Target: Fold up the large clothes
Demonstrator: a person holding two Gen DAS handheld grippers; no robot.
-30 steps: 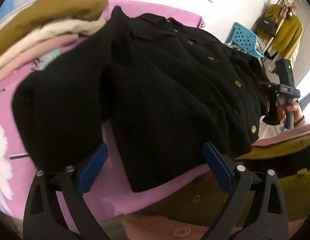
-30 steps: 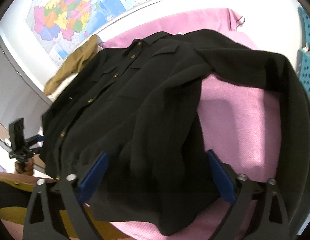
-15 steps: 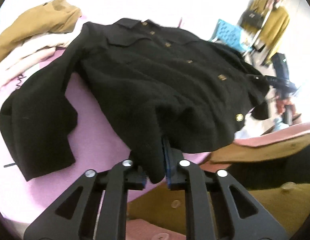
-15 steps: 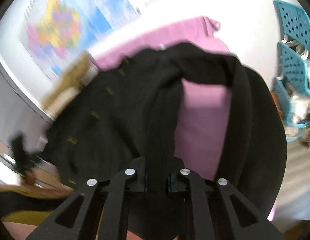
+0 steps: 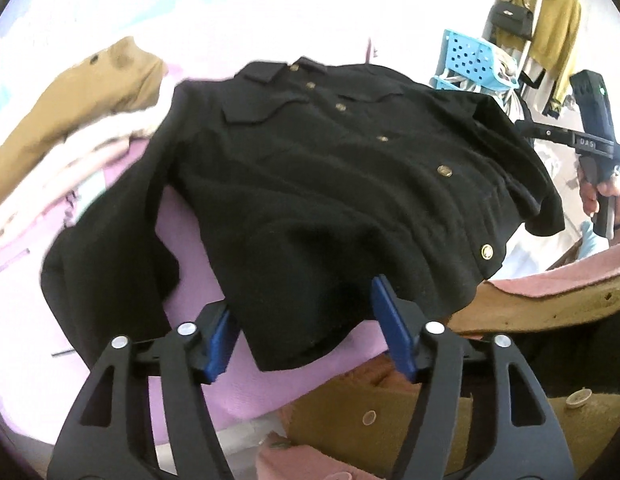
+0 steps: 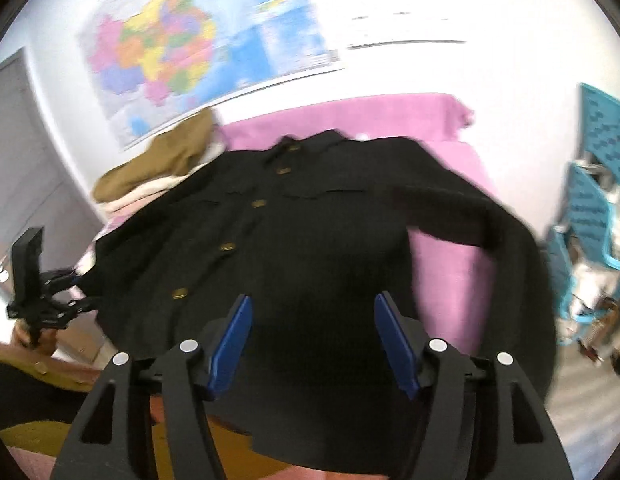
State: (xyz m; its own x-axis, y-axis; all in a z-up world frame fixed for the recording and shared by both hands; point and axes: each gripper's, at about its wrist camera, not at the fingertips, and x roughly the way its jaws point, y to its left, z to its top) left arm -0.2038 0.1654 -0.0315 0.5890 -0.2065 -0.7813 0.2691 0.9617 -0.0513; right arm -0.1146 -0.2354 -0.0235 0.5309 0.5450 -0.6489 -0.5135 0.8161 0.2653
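Both the left gripper [image 5: 306, 328] and right gripper [image 6: 312, 340] are opening, the black jacket's [image 5: 330, 184] hem between their unpressed pads

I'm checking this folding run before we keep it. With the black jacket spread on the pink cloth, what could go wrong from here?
1. Both grippers are opening around the black jacket's hem: left gripper, right gripper. The hem may slump unevenly and wrinkle.
2. One sleeve trails toward the pink cloth's edge, so it could drag off.
3. The clothes pile sits close beside the other sleeve; a fold might snag it.
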